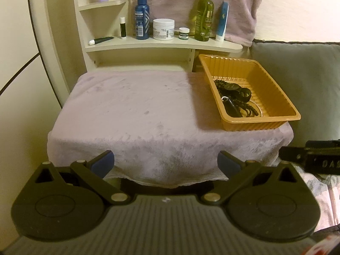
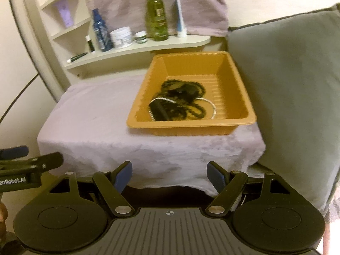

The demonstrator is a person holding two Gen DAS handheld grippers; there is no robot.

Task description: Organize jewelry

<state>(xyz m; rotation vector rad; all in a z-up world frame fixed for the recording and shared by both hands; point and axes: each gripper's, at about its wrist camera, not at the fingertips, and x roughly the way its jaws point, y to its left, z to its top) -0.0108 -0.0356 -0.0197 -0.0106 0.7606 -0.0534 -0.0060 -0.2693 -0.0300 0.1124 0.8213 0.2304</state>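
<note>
Both grippers, left (image 1: 166,162) and right (image 2: 169,175), stand open, empty, short of the ribbed orange plastic tray (image 2: 242,97). Risk: its tangled black bead strands (image 2: 191,106) lifting together.

Two wrist views, angled downward from nearby, sharing the tray (image 1: 252,125) and shelf (image 2: 148,48).

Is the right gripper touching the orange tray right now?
Apart. In the right wrist view the right gripper hangs open before the towel's front edge, with bare towel between it and the orange tray.
</note>
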